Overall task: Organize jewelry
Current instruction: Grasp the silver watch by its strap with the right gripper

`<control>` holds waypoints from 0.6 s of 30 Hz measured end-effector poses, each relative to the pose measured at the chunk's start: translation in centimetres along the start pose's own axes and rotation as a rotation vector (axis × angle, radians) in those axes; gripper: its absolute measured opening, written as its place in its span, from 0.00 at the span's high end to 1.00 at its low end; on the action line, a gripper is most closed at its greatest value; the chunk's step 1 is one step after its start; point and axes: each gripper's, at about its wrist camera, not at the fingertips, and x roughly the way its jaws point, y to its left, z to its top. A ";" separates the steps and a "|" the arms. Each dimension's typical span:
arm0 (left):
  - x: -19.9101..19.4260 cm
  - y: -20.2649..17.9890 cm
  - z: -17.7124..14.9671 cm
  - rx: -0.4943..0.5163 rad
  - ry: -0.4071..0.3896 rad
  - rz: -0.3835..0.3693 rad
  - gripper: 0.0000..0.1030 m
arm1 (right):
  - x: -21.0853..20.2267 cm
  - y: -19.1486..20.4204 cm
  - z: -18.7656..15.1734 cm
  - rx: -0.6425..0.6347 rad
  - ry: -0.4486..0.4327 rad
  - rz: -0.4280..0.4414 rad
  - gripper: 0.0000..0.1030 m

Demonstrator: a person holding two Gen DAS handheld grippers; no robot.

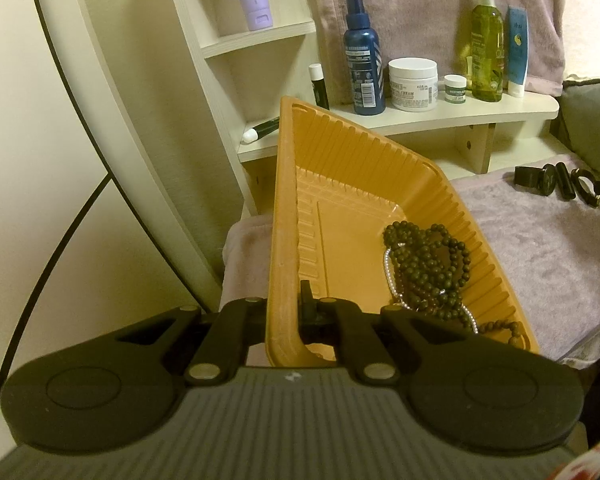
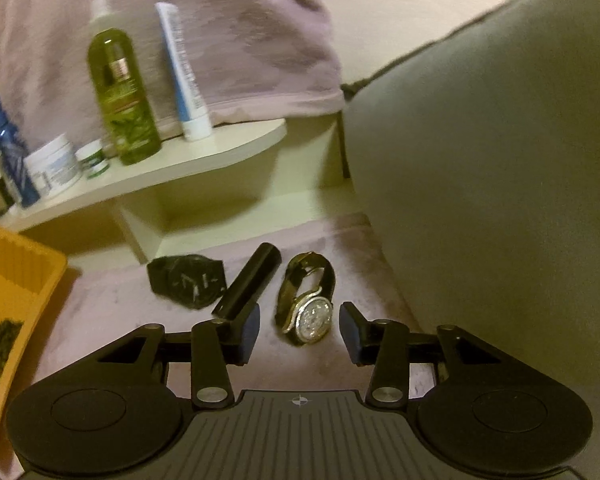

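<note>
Now our left gripper (image 1: 286, 312) pinches the tray (image 1: 332, 200) wall, while our right gripper (image 2: 300, 330) gapes around the silver-faced watch (image 2: 306, 300) on the cloth (image 2: 112, 300), rigid at its case, floppy at the strap, so we'd grasp the case.

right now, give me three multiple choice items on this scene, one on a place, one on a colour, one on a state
1. Where are the dark bead strands?
A. on the shelf
B. in the tray
C. on the towel

2. What colour is the tray?
A. orange
B. white
C. blue

3. What is the right gripper doing?
A. shut on the black tube
B. shut on the tray
C. open, either side of the silver-faced watch

Answers: B, the beads lie inside the tray's walls; A, its ribbed walls are orange; C, the fingers stand apart with the watch between.
</note>
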 end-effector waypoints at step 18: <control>0.1 0.0 0.0 0.001 0.001 0.002 0.95 | 1.8 -0.5 -0.1 0.021 0.034 0.046 0.70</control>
